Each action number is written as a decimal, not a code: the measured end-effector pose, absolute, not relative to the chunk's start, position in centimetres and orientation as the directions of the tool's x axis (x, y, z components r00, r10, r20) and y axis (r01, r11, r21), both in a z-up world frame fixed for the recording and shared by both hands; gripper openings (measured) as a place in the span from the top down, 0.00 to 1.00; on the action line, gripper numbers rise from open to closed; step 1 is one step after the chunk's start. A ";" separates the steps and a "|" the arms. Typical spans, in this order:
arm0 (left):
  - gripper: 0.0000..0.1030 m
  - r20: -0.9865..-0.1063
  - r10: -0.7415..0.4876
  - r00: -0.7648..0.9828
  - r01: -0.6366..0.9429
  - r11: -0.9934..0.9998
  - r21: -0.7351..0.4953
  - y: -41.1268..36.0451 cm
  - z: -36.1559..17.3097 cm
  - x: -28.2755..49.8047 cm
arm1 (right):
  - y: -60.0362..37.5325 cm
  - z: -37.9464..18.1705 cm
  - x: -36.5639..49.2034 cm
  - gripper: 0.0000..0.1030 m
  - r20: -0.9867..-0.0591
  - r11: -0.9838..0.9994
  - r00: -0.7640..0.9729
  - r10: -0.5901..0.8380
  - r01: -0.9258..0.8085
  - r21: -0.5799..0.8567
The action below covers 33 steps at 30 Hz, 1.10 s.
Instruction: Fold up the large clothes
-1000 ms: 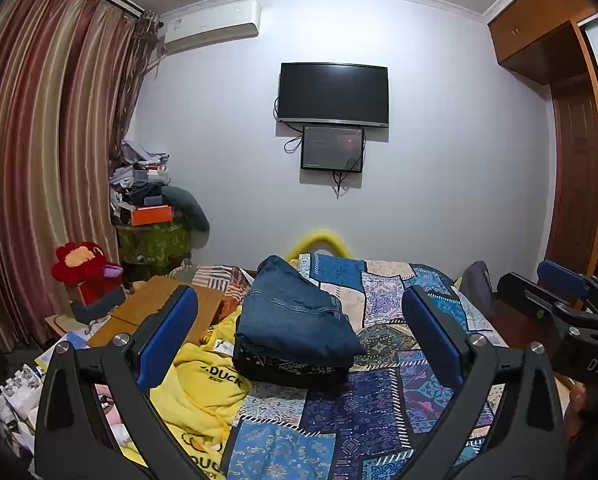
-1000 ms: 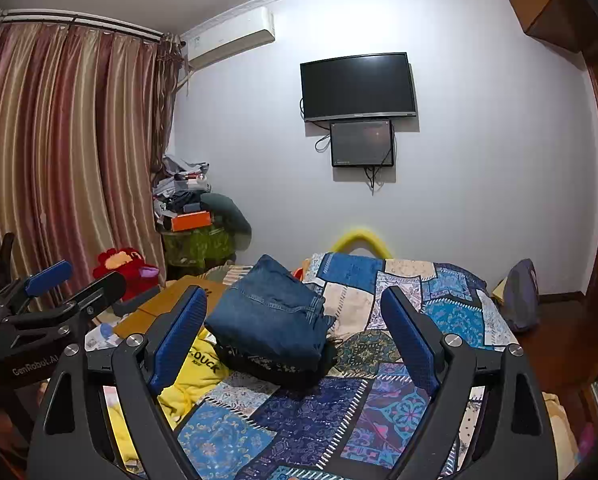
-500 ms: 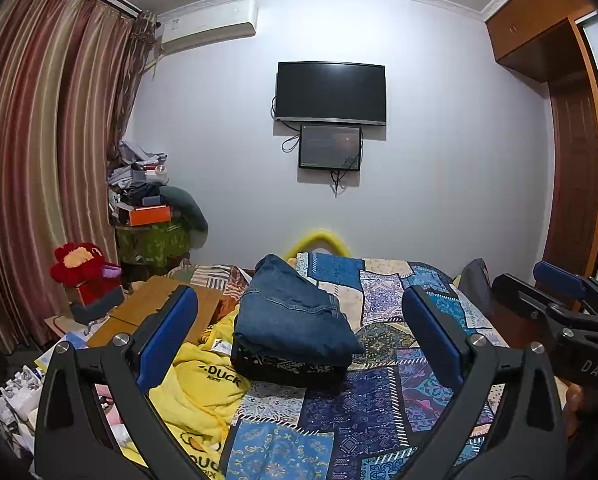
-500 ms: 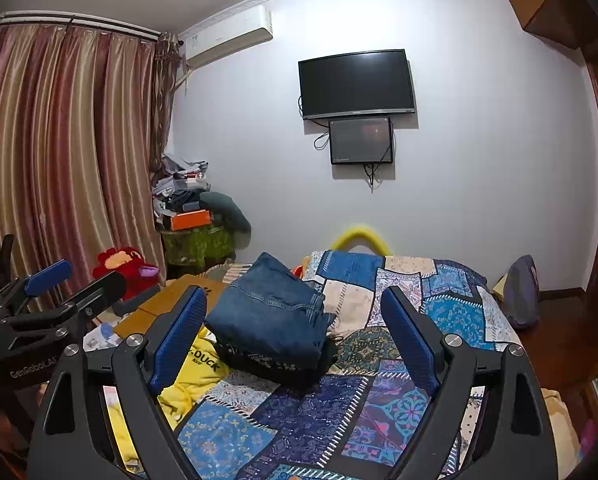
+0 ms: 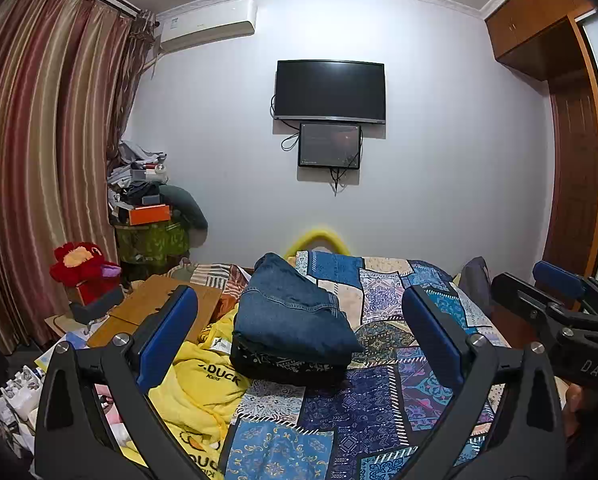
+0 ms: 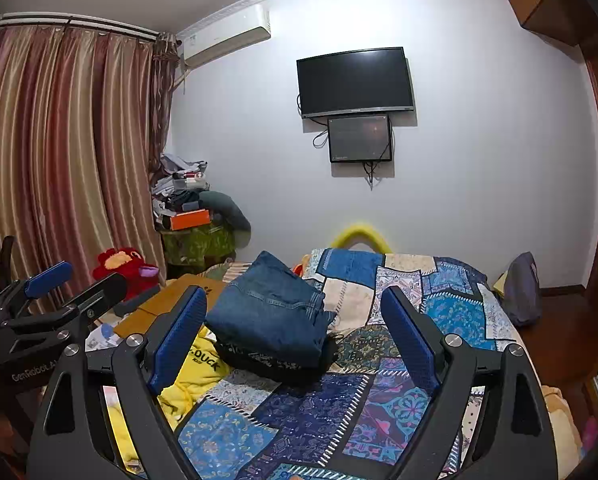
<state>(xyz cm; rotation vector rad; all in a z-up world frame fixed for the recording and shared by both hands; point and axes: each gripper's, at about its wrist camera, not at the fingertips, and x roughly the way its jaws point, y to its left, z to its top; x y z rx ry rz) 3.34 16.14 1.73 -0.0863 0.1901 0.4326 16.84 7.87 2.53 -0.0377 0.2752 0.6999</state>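
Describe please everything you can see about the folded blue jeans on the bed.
The folded blue jeans are dark blue denim with lighter stitched seams, folded into a thick, roughly square bundle. They lie on top of a black patterned folded garment, and this stack rests on the patchwork bedcover. One corner rises toward the far wall. A yellow garment lies beside the stack, on its left. Neither tool touches the jeans; both are open and held back from them.
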 end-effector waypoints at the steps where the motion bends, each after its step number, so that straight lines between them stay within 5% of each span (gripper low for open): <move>1: 0.00 -0.201 0.408 0.890 -0.425 0.904 -0.044 16.2 1.8 3.3 | 7.8 2.6 16.8 0.16 -0.263 0.765 0.730 0.632 -0.641 0.060; 33: 0.00 -0.240 0.376 0.895 -0.399 0.916 -0.053 18.0 1.1 3.9 | 8.2 2.2 17.4 0.16 -0.284 0.769 0.725 0.627 -0.635 0.077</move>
